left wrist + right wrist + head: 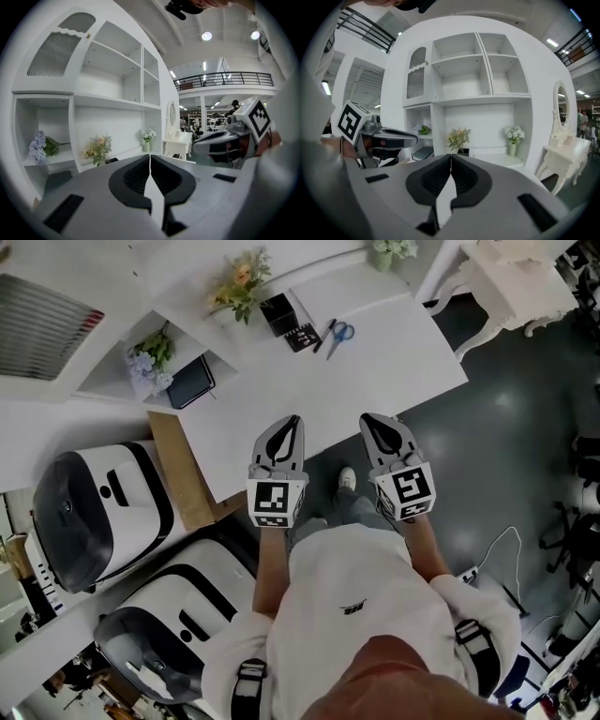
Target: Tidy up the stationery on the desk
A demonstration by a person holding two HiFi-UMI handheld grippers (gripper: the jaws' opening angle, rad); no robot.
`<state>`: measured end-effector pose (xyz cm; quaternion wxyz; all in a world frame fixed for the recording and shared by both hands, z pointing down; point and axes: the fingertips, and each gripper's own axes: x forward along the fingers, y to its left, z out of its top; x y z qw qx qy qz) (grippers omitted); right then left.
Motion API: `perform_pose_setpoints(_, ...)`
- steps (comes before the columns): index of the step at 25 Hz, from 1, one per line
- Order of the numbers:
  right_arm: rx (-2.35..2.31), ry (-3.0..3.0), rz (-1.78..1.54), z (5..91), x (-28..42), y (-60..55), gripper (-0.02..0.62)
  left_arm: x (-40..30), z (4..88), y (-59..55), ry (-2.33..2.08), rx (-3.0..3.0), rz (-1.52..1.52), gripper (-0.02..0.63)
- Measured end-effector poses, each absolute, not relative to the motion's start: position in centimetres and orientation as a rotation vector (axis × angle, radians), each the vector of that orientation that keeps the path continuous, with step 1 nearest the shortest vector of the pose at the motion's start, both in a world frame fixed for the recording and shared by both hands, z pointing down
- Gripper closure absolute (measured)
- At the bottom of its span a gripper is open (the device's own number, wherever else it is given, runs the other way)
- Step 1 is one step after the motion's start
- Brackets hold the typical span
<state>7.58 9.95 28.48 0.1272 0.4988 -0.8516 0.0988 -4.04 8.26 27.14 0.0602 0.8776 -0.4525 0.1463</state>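
On the white desk [394,362], near its far edge, lie blue-handled scissors [339,334] and a dark pen [320,335]. A black pen holder [278,313] and a small dark calculator-like item [302,337] sit to their left. My left gripper [292,418] hovers at the desk's near edge, shut and empty. Beside it my right gripper [368,418] is shut and empty too. In the left gripper view the jaws [150,157] meet tip to tip; the right gripper view shows the same [451,157]. Both are far short of the stationery.
A flower bunch [242,279] stands at the desk's back left. A dark notebook [191,381] and purple flowers [150,357] sit in a shelf cubby. A brown board [183,470] leans at the desk's left side. Two white machines [94,512] stand on the floor left.
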Motion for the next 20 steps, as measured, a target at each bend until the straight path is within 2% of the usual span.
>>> perform_pose_setpoints(20,1.301,-2.486,0.395,37.2,5.6,-1.3,0.600,-4.5,35.8,-3.5,-1.368,2.581,0.578,0.606)
